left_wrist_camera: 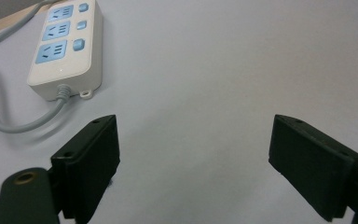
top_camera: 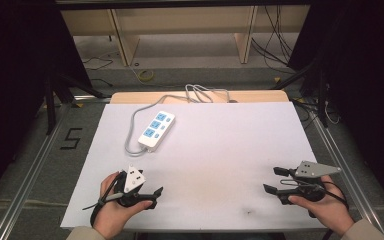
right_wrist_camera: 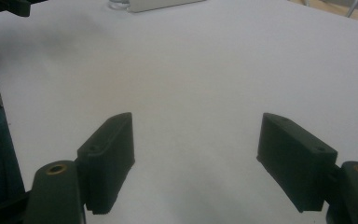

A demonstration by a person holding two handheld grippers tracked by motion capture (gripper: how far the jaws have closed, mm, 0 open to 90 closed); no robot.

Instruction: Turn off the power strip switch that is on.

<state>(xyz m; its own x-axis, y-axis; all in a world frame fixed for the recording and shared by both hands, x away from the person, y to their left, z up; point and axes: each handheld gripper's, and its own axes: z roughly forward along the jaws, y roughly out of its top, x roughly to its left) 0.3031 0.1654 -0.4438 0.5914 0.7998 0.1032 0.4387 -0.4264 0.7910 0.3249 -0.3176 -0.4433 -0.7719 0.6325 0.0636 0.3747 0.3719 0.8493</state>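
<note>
A white power strip (top_camera: 156, 129) with three blue sockets lies on the white board (top_camera: 230, 150), left of centre toward the back; its grey cable (top_camera: 132, 125) loops off behind it. My left gripper (top_camera: 149, 183) rests at the front left, open and holding nothing. The left gripper view has the power strip (left_wrist_camera: 67, 44) at its upper left, well beyond the spread jaws of the left gripper (left_wrist_camera: 193, 154). My right gripper (top_camera: 275, 180) sits at the front right, open over bare board. In its own view the right gripper (right_wrist_camera: 196, 149) is wide apart, and the strip's edge (right_wrist_camera: 158, 4) peeks in at the top.
The strip's cord bunches into a coil (top_camera: 205, 92) on the wooden table edge behind the board. Metal rails (top_camera: 40, 155) run along both sides. A wooden shelf (top_camera: 180, 30) and loose floor cables (top_camera: 275, 45) lie beyond the table.
</note>
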